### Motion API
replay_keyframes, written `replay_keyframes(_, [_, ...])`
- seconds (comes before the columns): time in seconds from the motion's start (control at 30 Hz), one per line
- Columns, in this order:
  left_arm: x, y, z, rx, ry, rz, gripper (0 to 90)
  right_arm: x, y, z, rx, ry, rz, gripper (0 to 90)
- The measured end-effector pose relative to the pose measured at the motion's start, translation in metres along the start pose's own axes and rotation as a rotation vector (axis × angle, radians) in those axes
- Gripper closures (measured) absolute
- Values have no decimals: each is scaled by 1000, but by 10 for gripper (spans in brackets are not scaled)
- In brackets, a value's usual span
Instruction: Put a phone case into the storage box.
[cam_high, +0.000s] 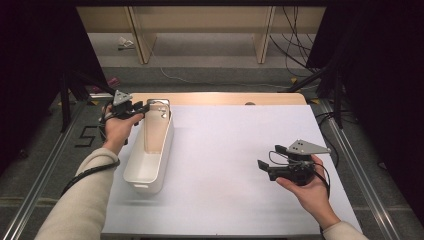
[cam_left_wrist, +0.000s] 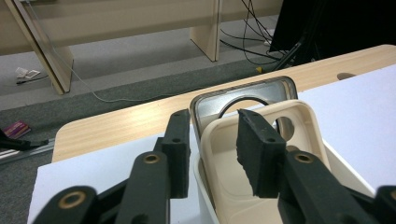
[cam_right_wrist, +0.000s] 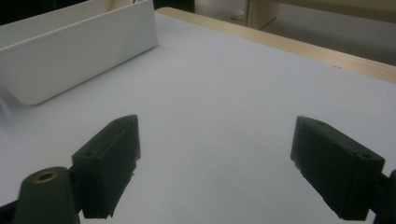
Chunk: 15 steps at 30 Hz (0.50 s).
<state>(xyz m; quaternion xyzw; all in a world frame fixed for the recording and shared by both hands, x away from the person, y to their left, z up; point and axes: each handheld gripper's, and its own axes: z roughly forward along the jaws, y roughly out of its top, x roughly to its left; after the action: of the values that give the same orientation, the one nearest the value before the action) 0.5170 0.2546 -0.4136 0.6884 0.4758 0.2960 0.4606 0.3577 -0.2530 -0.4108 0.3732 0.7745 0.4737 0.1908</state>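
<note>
Left gripper (cam_left_wrist: 212, 149): your fingers straddle the bin's far end wall, seemingly loose, not pinching.
Right gripper (cam_right_wrist: 215, 163): your fingers wide, empty.
Bin (cam_high: 150, 155): bench's (cam_high: 240, 150) left side.

A cream-white plastic bin (cam_high: 148, 150) with a shiny grey metal-rimmed end (cam_left_wrist: 243, 95) straddled by the fingers sits on a plain pale lavender-white sheet (cam_high: 240, 150) over a light wood-grain table (cam_high: 220, 98); both grippers' fingers (cam_right_wrist: 109, 165) are matte black.
</note>
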Motion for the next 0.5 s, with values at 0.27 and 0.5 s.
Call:
replay_keyframes(0.27, [-3, 1, -11, -17, -16, -27, 454, 0, 0, 0, 1, -2, 0, 167])
replay_keyframes(0.5, [-8, 4, -26, -24, -2, -26, 294, 0, 0, 0, 2, -3, -1, 167])
